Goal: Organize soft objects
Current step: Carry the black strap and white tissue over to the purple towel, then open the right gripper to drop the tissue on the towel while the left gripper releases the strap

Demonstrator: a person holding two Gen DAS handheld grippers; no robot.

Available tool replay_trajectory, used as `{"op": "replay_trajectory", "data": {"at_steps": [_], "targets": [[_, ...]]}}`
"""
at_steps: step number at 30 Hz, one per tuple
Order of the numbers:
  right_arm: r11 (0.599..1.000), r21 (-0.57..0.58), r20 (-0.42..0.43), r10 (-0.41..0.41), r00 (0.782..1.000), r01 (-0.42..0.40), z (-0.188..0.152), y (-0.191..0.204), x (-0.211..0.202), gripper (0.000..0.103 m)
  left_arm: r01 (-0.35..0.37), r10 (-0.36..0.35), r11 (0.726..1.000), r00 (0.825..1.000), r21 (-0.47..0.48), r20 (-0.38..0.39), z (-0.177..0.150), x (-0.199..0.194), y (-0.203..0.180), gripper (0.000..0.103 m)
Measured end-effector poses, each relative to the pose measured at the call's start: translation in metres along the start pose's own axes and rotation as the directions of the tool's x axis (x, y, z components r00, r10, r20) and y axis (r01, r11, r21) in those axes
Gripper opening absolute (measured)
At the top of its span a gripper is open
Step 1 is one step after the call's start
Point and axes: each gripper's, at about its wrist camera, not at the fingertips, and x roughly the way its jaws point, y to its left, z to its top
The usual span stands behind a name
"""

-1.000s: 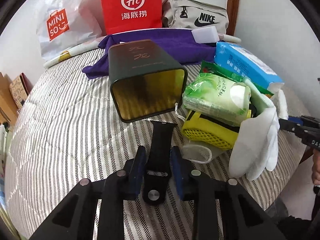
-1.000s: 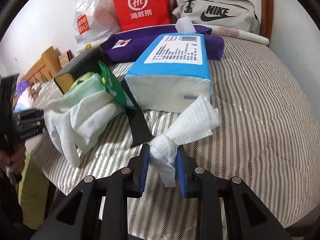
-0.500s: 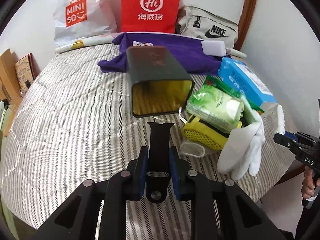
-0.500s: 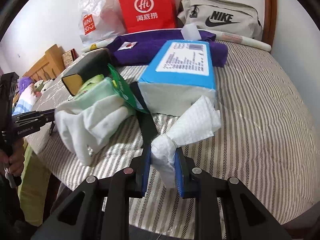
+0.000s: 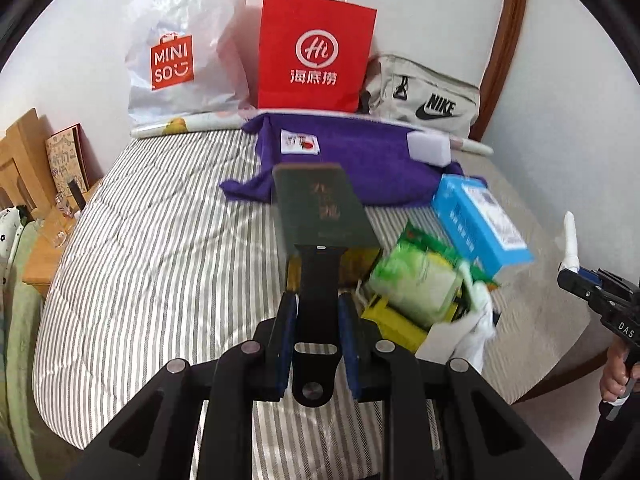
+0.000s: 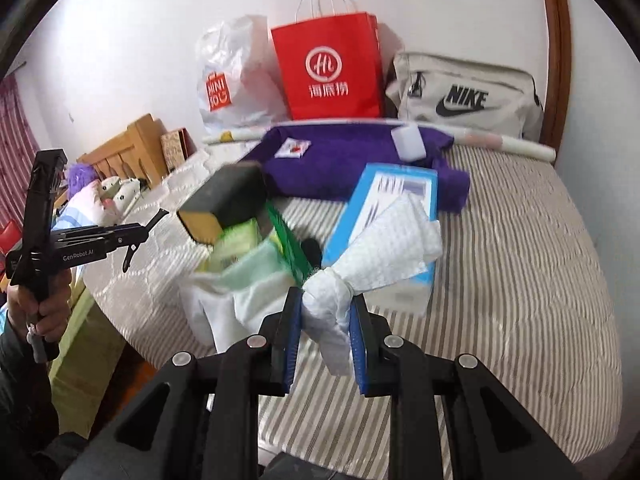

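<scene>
My left gripper (image 5: 318, 312) is shut on a black strap (image 5: 318, 280) and holds it up above the striped bed (image 5: 160, 248). My right gripper (image 6: 324, 320) is shut on a knotted white paper towel (image 6: 384, 248), lifted above the bed (image 6: 520, 264). A pile lies mid-bed: a dark green tin (image 5: 320, 208) on its side, a green tissue pack (image 5: 416, 284), a yellow mesh item (image 5: 394, 320), white gloves (image 5: 472, 324) and a blue tissue box (image 5: 480, 224). In the right wrist view I see the tin (image 6: 228, 196), gloves (image 6: 224, 300) and blue box (image 6: 384, 208).
A purple towel (image 5: 360, 160) with a white sponge (image 5: 428, 148) lies at the back. A Miniso bag (image 5: 176, 52), a red paper bag (image 5: 316, 52) and a Nike pouch (image 5: 432, 96) stand against the wall. A wooden bedside table (image 5: 44, 240) is left.
Both grippers have risen and pulled back from the pile, the left lifting the black strap, the right lifting the knotted paper towel off the bed.
</scene>
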Motion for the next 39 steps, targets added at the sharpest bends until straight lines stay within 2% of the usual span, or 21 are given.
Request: {"op": "replay_trajectory", "data": {"at_steps": [11,18,24,31,35,39], "targets": [[0.999,-0.043,0.024,0.009,1.0,-0.008,0.059,-0.007,0.026,0.023,0.002,-0.002,1.0,1.0,-0.008,0.007,0.054,0.018,-0.003,0.021],[0.999,-0.032,0.023,-0.013,1.0,0.014,0.106,-0.026,0.061,0.023,0.009,-0.009,1.0,1.0,-0.007,-0.005,0.095,0.047,-0.001,0.021],[0.999,-0.014,-0.013,-0.044,0.999,0.044,0.142,-0.05,0.104,0.023,0.019,-0.019,1.0,1.0,-0.008,-0.024,0.13,0.082,0.004,0.021],[0.998,0.025,-0.102,-0.058,0.993,0.061,0.155,-0.08,0.156,0.023,0.052,-0.053,0.998,0.997,-0.024,-0.054,0.164,0.129,0.006,0.021],[0.997,0.027,-0.139,-0.065,0.988,0.069,0.157,-0.091,0.179,0.023,0.041,-0.042,0.999,0.996,-0.02,-0.08,0.176,0.155,0.005,0.021],[0.998,0.032,-0.178,-0.041,0.983,0.047,0.16,-0.096,0.197,0.023,0.069,-0.074,0.996,0.99,-0.049,-0.119,0.184,0.18,0.009,0.021]]}}
